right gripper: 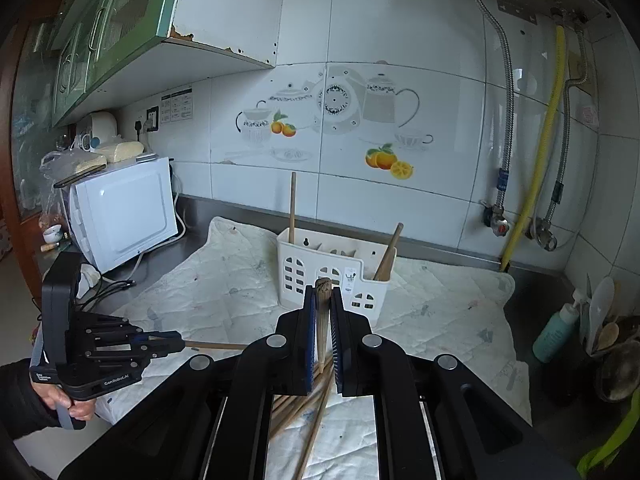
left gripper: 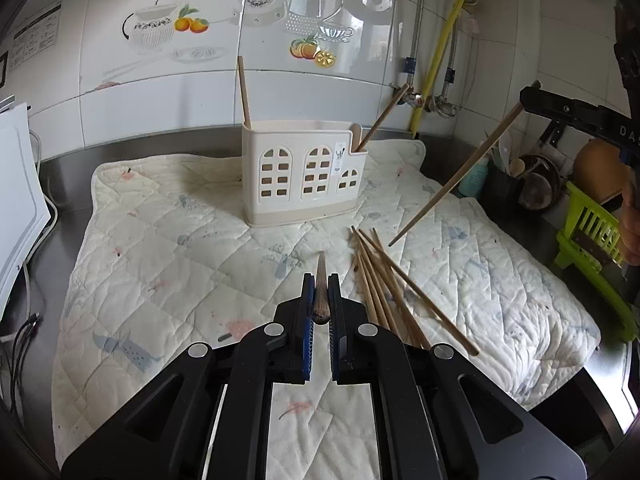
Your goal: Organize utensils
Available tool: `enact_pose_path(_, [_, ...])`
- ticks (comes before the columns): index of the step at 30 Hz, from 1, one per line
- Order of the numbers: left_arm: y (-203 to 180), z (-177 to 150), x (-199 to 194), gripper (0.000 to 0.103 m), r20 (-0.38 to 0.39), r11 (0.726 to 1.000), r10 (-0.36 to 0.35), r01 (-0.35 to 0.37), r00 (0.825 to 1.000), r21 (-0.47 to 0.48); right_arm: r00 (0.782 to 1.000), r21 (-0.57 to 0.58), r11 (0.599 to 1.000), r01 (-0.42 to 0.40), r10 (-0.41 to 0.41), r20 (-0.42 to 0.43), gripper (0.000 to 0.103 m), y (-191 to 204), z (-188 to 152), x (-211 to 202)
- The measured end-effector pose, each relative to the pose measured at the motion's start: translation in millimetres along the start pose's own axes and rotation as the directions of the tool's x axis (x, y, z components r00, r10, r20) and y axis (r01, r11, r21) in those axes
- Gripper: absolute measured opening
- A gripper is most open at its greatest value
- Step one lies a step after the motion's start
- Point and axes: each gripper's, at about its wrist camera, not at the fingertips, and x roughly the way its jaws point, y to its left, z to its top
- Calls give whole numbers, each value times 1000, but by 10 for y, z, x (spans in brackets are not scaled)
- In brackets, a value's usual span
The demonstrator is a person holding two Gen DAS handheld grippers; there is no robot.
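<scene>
Left tool (left gripper: 320, 292) grips chopstick (left gripper: 321, 288); right tool (right gripper: 322, 312) grips another chopstick (right gripper: 322, 320), tip hidden.

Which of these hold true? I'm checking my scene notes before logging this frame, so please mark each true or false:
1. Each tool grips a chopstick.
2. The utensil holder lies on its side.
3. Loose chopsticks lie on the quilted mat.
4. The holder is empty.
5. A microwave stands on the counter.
1. True: the left tool and the right tool each clamp one chopstick.
2. False: the white utensil holder stands upright on the quilted mat.
3. True: a pile of loose chopsticks lies beside the left tool.
4. False: two chopsticks already stand in the holder, one at each end.
5. True: a white microwave stands beside the mat.
</scene>
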Motion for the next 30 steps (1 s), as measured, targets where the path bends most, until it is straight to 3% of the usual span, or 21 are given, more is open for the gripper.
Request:
enact_pose_path(8, [-30, 429, 77, 5, 32, 998, 14, -16, 999, 65, 999, 18, 1000, -21, 20, 49, 7, -197, 527, 118])
enact_pose_path(17, [-53, 982, 81, 5, 105, 992, 27, -39, 994, 117, 993, 18, 998, 62, -63, 99, 7, -432, 1062, 462])
enact_pose_path(24, [-56, 1424, 23, 5, 181, 988, 42, -68, 983, 141, 994, 34, 993, 110, -110, 13, 7, -603, 1127, 1013])
enact_pose_path(30, [-89, 1823, -9, 5, 253, 982, 52, -95, 966, 162, 993, 37, 994, 102, -99, -71, 7, -638, 1003, 1402])
